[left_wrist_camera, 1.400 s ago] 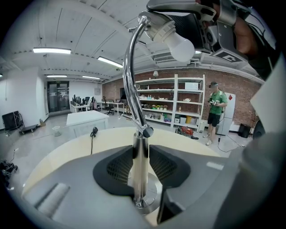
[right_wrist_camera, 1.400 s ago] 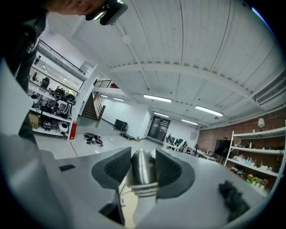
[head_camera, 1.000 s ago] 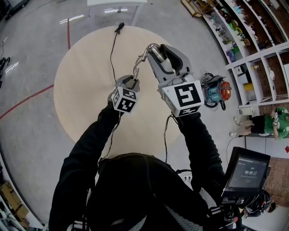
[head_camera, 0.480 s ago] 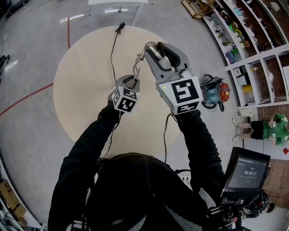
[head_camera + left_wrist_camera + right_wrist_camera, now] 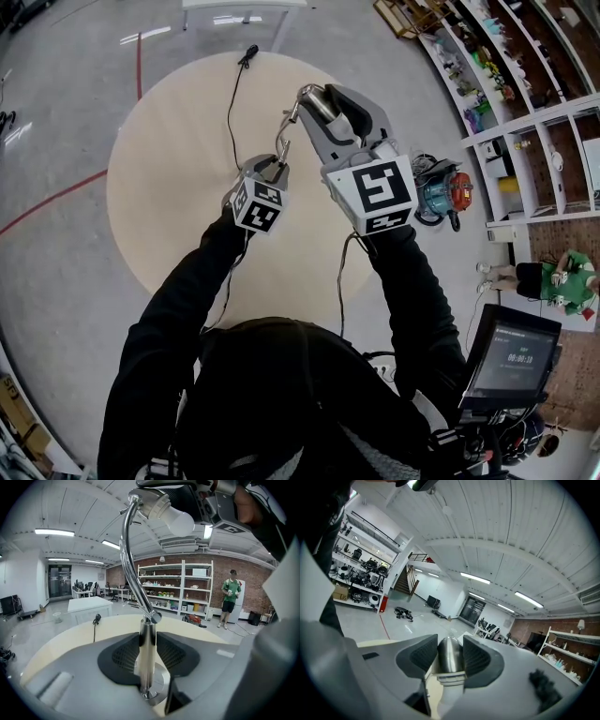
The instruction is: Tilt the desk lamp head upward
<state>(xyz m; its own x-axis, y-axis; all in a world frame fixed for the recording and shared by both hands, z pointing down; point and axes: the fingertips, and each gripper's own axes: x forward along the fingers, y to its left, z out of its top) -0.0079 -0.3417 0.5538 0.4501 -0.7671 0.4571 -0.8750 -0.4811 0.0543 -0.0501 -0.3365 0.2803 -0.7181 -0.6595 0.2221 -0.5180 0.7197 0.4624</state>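
A chrome desk lamp stands on the round table. Its upright pole rises from a round base, and a curved neck leads up to the lamp head with a white bulb. My left gripper is shut on the pole just above the base. My right gripper is shut on the chrome lamp head, its pads pressing both sides. In the head view the left gripper sits low by the pole and the right gripper holds the lamp head further up and away.
The lamp's black cord runs across the table to its far edge. White shelving with small items lines the right side, an orange and teal tool lies on the floor near it. A person stands by the far shelves.
The right gripper has rolled slightly with the lamp head in its grip. The left gripper has stayed still on the pole.
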